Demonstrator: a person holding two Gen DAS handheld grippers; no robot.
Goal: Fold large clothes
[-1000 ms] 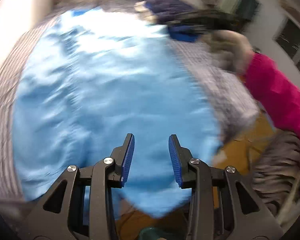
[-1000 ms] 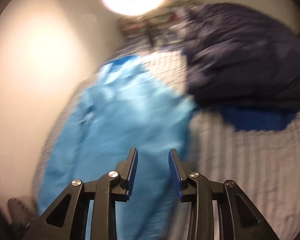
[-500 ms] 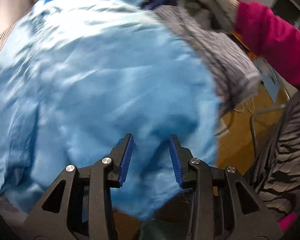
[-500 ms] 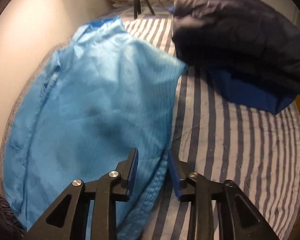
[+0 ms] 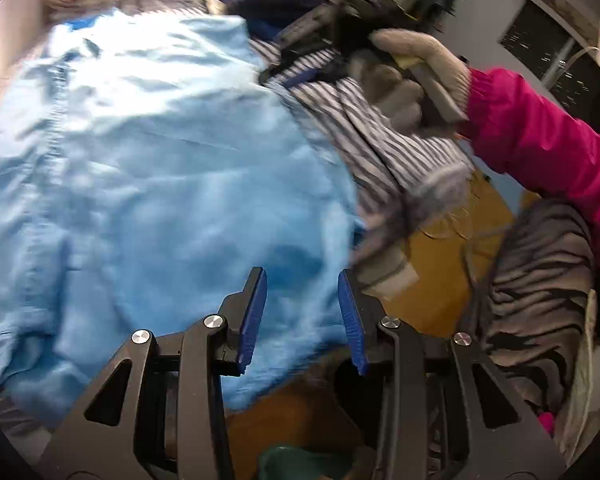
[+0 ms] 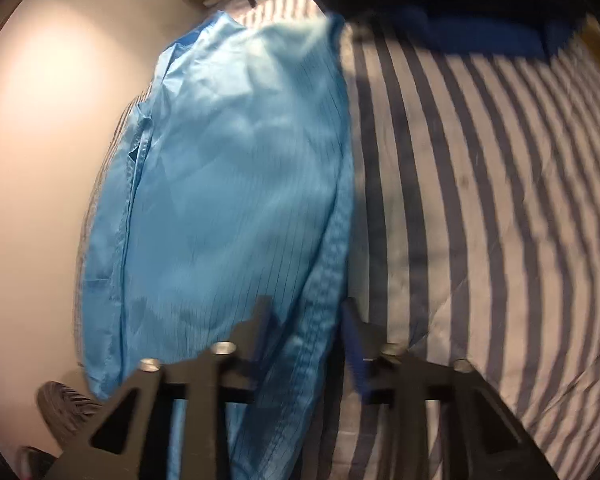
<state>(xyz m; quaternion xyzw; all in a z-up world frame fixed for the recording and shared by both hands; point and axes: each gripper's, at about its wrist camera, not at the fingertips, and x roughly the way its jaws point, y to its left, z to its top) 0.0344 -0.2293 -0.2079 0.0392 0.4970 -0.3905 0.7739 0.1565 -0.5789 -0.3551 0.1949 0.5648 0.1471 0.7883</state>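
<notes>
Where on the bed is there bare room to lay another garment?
The striped sheet lies bare between the light blue garment and the dark bundle at its far end. The wall side is taken by the blue garment.

A large light-blue garment [image 6: 236, 184] of thin, shiny, finely pinstriped fabric lies spread flat and lightly wrinkled along the wall side of a striped bed [image 6: 480, 208]. Its near end hangs over the bed's edge.

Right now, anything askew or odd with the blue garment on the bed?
Yes: the light blue garment lies wrinkled and its near corner hangs off the edge of the striped bed. No damage visible.
</notes>
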